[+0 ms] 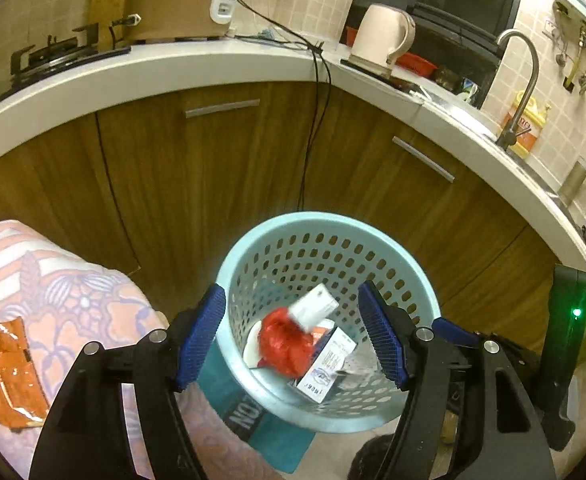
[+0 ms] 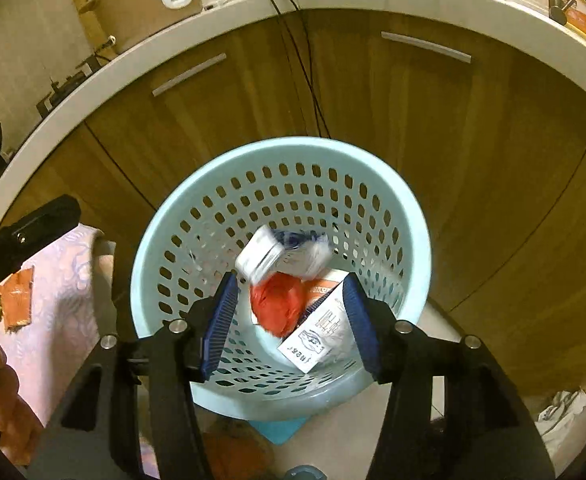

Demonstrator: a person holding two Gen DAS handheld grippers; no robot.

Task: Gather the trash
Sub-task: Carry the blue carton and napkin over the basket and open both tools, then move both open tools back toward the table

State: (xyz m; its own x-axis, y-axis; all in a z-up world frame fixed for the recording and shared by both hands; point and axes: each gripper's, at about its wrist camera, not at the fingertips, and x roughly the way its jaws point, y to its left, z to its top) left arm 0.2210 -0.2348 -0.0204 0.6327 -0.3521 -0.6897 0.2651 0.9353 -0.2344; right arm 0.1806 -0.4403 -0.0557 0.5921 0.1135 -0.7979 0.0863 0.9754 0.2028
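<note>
Left gripper and right gripper held above pale blue perforated plastic basket, jaws parted, nothing grasped. Blurred small white box seen inside basket beyond blue pads, above red crumpled bag and white printed carton.

A blurred white packet hangs tilted above red wrapping inside the perforated pale-blue basket.

A small white box in the perforated basket is motion-blurred (its print unreadable). Red crumpled trash hides whatever lies beneath it.
</note>
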